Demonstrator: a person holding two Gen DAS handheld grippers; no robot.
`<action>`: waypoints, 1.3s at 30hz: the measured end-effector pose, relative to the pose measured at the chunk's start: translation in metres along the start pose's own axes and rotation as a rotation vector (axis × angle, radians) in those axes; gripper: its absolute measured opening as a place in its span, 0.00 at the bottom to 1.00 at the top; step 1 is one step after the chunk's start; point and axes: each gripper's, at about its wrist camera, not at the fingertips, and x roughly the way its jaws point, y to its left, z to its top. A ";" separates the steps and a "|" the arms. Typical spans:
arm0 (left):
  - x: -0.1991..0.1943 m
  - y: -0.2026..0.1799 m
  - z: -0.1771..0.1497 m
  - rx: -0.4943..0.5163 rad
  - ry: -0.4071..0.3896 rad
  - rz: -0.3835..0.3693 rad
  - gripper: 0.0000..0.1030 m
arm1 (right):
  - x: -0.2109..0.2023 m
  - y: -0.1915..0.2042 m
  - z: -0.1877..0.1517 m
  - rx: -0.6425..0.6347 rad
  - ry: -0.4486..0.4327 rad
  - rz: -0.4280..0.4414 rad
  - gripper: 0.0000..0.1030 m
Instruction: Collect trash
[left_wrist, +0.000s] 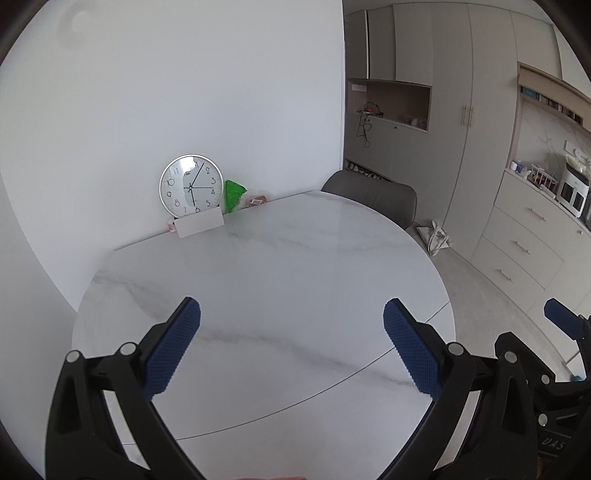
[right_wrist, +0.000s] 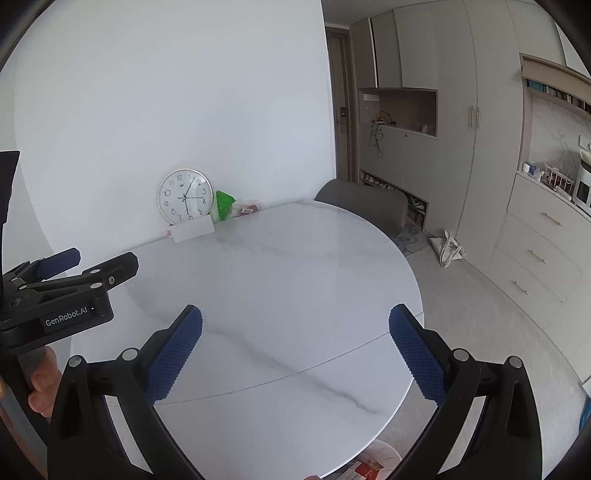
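Note:
My left gripper (left_wrist: 291, 314) is open and empty above the near part of a round white marble table (left_wrist: 295, 266). My right gripper (right_wrist: 295, 319) is open and empty beside it, over the same table (right_wrist: 288, 266). At the table's far edge by the wall lie a crumpled green bag (left_wrist: 233, 195), a clear wrapper with something red (left_wrist: 256, 201) and a white card (left_wrist: 201, 223). They also show in the right wrist view: green bag (right_wrist: 224, 205), red wrapper (right_wrist: 248, 209), white card (right_wrist: 194, 229). The left gripper's body (right_wrist: 55, 291) shows at the left of the right wrist view.
A wall clock (left_wrist: 191, 185) leans on the wall behind the card. A grey chair (left_wrist: 373, 197) stands at the table's far right. A white tote bag (left_wrist: 437, 238) lies on the floor by the cabinets (left_wrist: 517, 251). Something white with red print (right_wrist: 373, 463) sits below the table's near edge.

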 end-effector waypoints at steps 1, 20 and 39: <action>0.001 0.000 0.000 0.000 0.003 -0.001 0.92 | 0.001 0.000 0.001 0.000 0.000 0.001 0.98; 0.010 -0.001 -0.004 -0.008 0.031 0.002 0.92 | 0.007 0.000 -0.001 0.003 0.020 0.009 0.98; 0.019 -0.004 -0.004 -0.007 0.042 -0.001 0.92 | 0.013 -0.001 -0.002 0.009 0.031 0.007 0.98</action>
